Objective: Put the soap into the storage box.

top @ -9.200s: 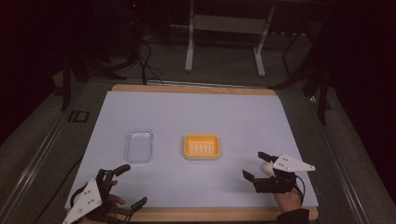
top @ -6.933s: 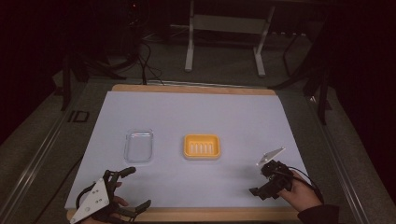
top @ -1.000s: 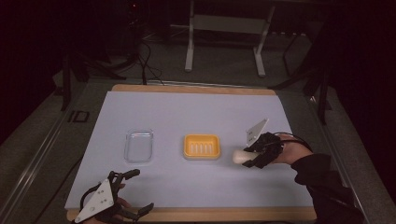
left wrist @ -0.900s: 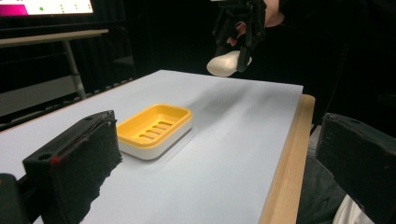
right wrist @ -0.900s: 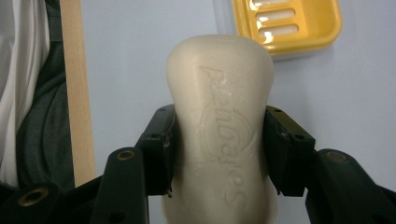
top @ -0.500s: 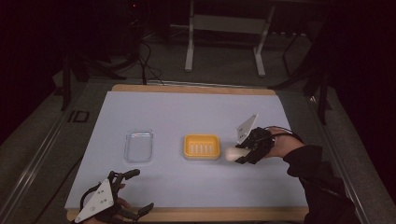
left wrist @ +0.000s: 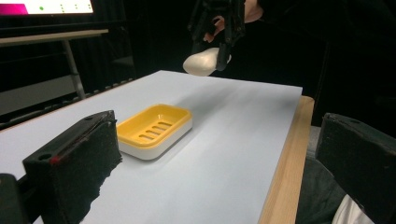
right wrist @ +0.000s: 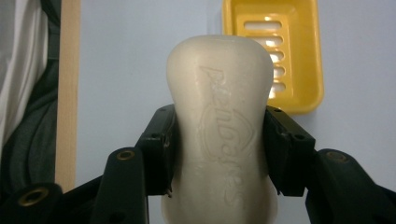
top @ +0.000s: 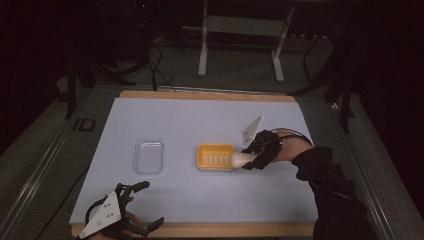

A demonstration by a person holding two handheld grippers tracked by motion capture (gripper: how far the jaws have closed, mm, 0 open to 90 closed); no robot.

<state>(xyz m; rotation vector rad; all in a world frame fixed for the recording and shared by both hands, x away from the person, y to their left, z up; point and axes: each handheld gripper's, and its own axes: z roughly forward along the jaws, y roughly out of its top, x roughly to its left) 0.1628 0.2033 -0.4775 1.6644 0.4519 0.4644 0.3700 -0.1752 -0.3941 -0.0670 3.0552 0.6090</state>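
Right gripper (top: 248, 161): jaws were clamped on the bar of soap (right wrist: 219, 121), one pad on each long side.
Soap: stuck out past the fingertips, held above the table.
Soap dish (top: 215, 157): yellow, lay just ahead of the soap's free end.
Left gripper (top: 147, 202): jaws stood wide apart, nothing between them, near the table's front edge (top: 225, 229).
Clear lid (top: 148, 156): lay beyond the left gripper, apart from the dish.
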